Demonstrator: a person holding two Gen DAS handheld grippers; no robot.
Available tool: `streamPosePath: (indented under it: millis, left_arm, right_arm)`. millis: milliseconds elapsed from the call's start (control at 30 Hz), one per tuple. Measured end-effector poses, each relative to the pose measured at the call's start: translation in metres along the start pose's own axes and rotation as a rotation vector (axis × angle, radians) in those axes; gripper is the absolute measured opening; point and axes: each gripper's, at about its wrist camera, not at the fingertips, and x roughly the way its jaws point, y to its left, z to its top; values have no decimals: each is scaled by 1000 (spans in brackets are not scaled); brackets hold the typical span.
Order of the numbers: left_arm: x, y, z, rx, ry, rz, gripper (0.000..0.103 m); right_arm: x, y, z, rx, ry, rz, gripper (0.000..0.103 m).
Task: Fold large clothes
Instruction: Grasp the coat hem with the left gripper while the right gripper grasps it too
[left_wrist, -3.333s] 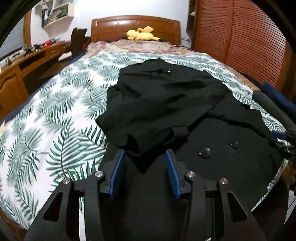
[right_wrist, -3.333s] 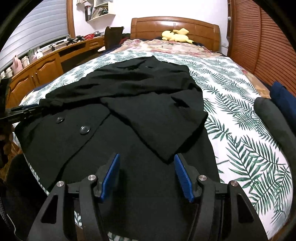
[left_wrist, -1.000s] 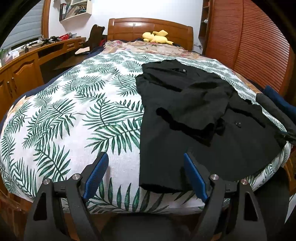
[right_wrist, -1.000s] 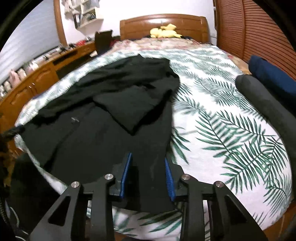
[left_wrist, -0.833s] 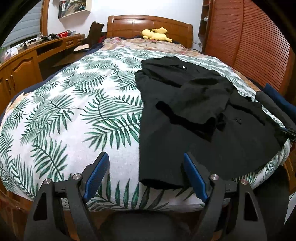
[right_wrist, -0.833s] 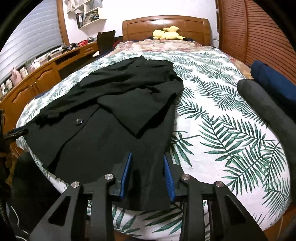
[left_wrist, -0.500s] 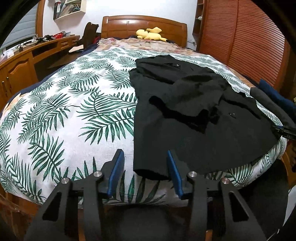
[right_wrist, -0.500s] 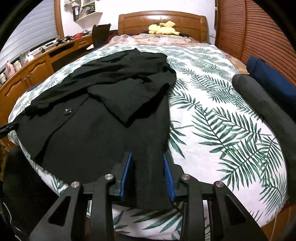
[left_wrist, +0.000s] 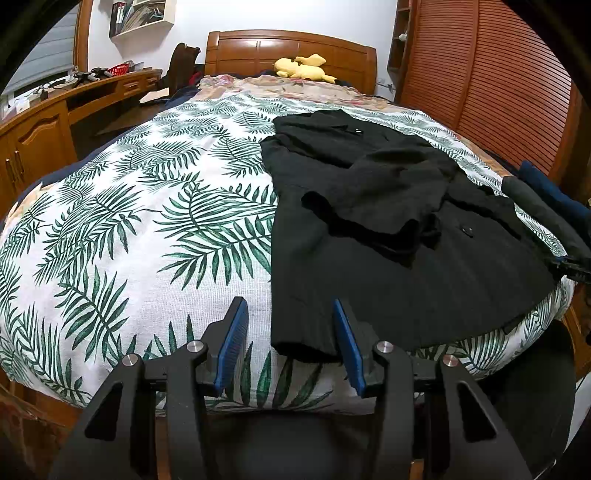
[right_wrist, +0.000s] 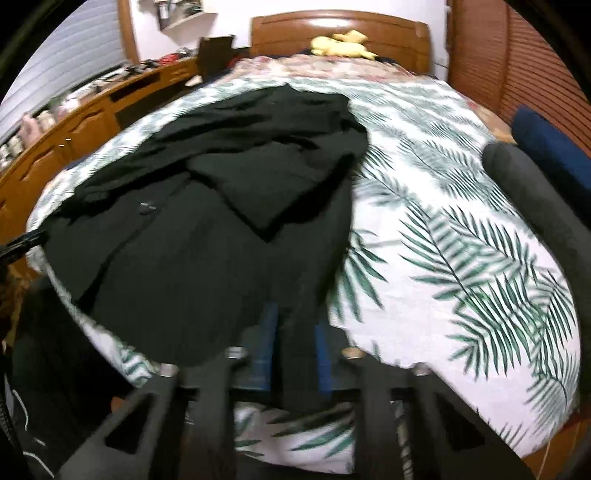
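A large black coat (left_wrist: 369, 229) lies on the leaf-print bed (left_wrist: 129, 229) with its sleeves folded over the front, hem toward me. My left gripper (left_wrist: 290, 343) is open, its blue pads either side of the coat's near left hem corner. In the right wrist view the coat (right_wrist: 207, 236) spreads across the bed's left half, and my right gripper (right_wrist: 295, 350) is shut on the coat's right hem corner. That view is motion-blurred. The right gripper also shows at the far right edge of the left wrist view (left_wrist: 570, 264).
A wooden headboard (left_wrist: 291, 51) with a yellow plush toy (left_wrist: 304, 68) stands at the far end. A wooden desk (left_wrist: 40, 125) runs along the left. Louvered wooden doors (left_wrist: 498, 81) are on the right. Rolled grey (right_wrist: 535, 199) and blue clothes (right_wrist: 550, 151) lie at the bed's right edge.
My left gripper has narrowed its opening and closed in on the coat's left hem corner. My right gripper keeps its hold on the right hem and is moving, lifting the cloth.
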Motion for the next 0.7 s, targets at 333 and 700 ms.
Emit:
streamPosePath:
  millis: [333, 700]
  left_arm:
    - [1, 1, 2, 4, 4, -17, 40]
    - [-42, -17, 29, 33, -93, -48, 5]
  right_arm:
    - [11, 4, 3, 1, 11, -6, 13]
    - [-19, 4, 23, -21, -76, 22, 5]
